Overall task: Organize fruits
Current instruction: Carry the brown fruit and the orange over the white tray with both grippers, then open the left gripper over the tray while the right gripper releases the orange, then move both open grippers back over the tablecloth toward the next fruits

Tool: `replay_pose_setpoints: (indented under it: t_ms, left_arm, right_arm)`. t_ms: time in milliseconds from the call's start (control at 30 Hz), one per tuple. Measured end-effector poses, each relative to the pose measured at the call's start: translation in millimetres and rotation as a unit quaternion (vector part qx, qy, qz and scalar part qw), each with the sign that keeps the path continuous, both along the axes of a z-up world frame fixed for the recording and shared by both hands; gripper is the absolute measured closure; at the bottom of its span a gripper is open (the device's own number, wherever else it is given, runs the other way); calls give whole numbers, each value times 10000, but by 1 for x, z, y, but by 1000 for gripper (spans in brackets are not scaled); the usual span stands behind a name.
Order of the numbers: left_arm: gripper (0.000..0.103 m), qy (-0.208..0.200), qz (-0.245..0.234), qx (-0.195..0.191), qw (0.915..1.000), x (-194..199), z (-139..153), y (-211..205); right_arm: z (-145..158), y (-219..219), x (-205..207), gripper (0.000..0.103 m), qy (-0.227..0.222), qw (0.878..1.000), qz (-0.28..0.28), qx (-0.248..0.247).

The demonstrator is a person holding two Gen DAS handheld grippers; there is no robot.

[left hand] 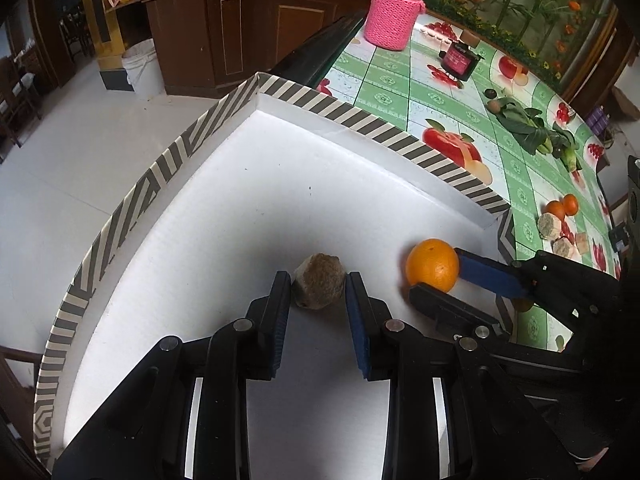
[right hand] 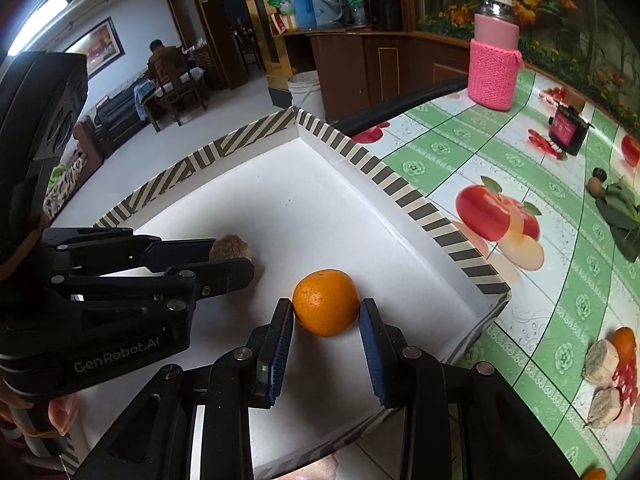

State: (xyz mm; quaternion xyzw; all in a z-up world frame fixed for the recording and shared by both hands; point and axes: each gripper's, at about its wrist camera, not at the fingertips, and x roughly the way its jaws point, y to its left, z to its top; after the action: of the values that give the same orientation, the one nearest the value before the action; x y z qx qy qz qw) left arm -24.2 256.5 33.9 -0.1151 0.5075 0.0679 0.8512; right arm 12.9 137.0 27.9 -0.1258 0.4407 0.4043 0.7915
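Sitting low in the frame's centre, the left gripper (left hand: 318,286) has its fingers spread around a brown fuzzy fruit (left hand: 319,286) on the white floor of the striped-rim box (left hand: 360,116), one pad touching at most. The right gripper (right hand: 326,312) brackets the orange (right hand: 326,302) likewise (narrow gaps, no squeeze visible). More fruit (left hand: 560,208) lies at right on the tablecloth (left hand: 400,80).

There were two grippers, the left gripper (left hand: 318,280) and the right gripper (right hand: 326,312). One striped tray (left hand: 132,216) held one orange (left hand: 432,266) and one brown fruit (left hand: 319,286). On the tablecloth lay two more oranges (left hand: 562,206), two cut pale fruits (right hand: 600,380), one leafy green bunch (left hand: 532,128), one pink-sleeved jar (left hand: 394,12) and one small dark jar (left hand: 460,60)
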Motion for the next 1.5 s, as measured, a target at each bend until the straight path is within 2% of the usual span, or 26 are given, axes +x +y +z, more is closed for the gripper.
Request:
replay_pose_setpoints:
  t_ms: [133, 267, 300, 367, 433, 667, 867, 1167, 1500]
  left_arm:
    - [76, -64, 85, 118, 9999, -5, 3, 2]
    - [75, -299, 183, 224, 9991, -14, 12, -1]
    - [72, -351, 184, 267, 9989, -15, 15, -3]
    - [54, -483, 145, 312, 9982, -19, 20, -9]
    - [46, -635, 92, 316, 9974, -24, 25, -16]
    - [46, -1019, -1, 542, 9933, -39, 43, -43]
    - [46, -1249, -318, 638, 9896, -45, 52, -80]
    - [46, -1152, -804, 298, 9896, -42, 42, -130]
    - [47, -992, -1240, 355, 9867, -35, 27, -168]
  right_arm:
    - [9, -9, -5, 66, -129, 9999, -43, 107]
    - [20, -27, -11, 66, -170, 9992, -193, 317]
    - [22, -31, -12, 66, -186, 9989, -235, 369]
    - [29, -43, -16, 66, -226, 9979, -337, 515]
    - [36, -55, -22, 66, -257, 9965, -428, 663]
    - [46, -95, -37, 66, -483, 9931, -788, 726]
    - [44, -145, -42, 66, -553, 9876, -1264, 751]
    - [26, -227, -52, 65, -520, 9758, -2061, 515]
    - [9, -270, -49, 65, -393, 9670, -2484, 400]
